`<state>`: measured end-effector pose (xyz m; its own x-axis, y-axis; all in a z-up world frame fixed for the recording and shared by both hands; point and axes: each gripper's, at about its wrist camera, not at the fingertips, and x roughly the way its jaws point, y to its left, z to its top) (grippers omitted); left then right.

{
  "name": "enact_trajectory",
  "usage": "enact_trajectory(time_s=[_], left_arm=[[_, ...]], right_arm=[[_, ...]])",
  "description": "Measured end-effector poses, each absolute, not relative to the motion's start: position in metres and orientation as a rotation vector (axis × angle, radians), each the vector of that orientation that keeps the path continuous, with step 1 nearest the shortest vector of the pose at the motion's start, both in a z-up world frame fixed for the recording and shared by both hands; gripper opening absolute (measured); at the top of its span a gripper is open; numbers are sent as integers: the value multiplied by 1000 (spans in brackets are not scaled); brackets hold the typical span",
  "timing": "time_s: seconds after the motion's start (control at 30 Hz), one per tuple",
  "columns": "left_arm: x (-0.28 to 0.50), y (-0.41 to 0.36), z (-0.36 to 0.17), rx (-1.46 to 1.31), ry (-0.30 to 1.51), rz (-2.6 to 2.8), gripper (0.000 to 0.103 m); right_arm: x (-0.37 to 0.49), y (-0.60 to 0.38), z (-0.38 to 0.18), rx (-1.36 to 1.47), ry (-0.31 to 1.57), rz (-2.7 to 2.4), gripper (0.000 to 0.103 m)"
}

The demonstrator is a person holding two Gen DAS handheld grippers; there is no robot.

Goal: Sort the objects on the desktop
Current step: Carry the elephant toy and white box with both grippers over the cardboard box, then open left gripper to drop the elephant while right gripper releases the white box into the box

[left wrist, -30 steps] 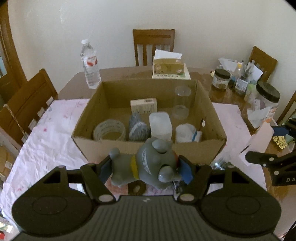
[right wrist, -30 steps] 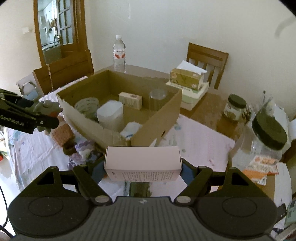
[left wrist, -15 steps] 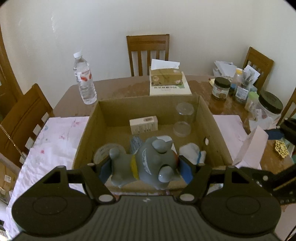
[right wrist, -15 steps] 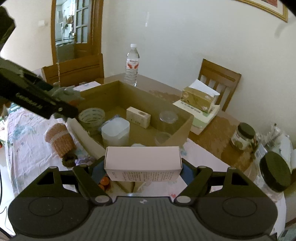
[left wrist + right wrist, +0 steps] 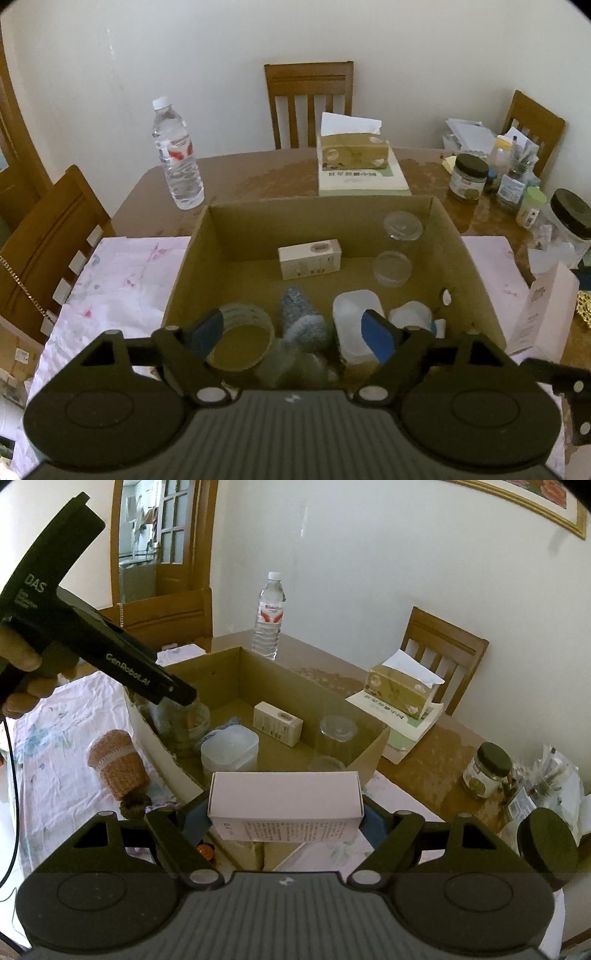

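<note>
- Right gripper (image 5: 284, 812): jaws closed on a white carton (image 5: 284, 797), gripped at its two short ends. The carton's long axis runs crosswise, from jaw to jaw.
- Left gripper (image 5: 295, 334): jaws spread wide and holding nothing. They hang over the near wall of the cardboard box (image 5: 469, 266).
- Just beyond and below the left jaws, inside the box: a tape roll (image 5: 240, 339), a grey-blue bundle (image 5: 301, 321) (a blurred grey shape lies under it), and a white tub (image 5: 354, 314).
- Farther in: a small printed carton (image 5: 309, 257) and a clear cup (image 5: 397, 254) by the far wall.
- Key relation: the box lies ahead and slightly left of the right jaws, its near corner directly beyond the held carton. The open floor between the tub and the small carton appears the likeliest drop spot, reached by moving forward.
- On the tabletop (image 5: 417, 768) left of the right jaws: a knitted brown object (image 5: 116, 762), outside the box.
- Beyond the box: a water bottle (image 5: 177, 162) and a tissue box (image 5: 352, 151).
</note>
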<state>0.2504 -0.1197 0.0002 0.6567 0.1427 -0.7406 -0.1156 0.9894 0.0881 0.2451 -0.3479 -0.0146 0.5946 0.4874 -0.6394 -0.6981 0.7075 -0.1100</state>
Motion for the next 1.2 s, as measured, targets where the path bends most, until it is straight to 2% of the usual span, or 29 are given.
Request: enact_trajectory(time_s=[0.53,1.2], left_arm=[[206,-113,-2,-1,904,130,89],[171,-117,-19,-45,961,164,89]], right_arm=[[278,-322,-15,-425,625,819,84],[317,-298,-26,-433,689,895,84]])
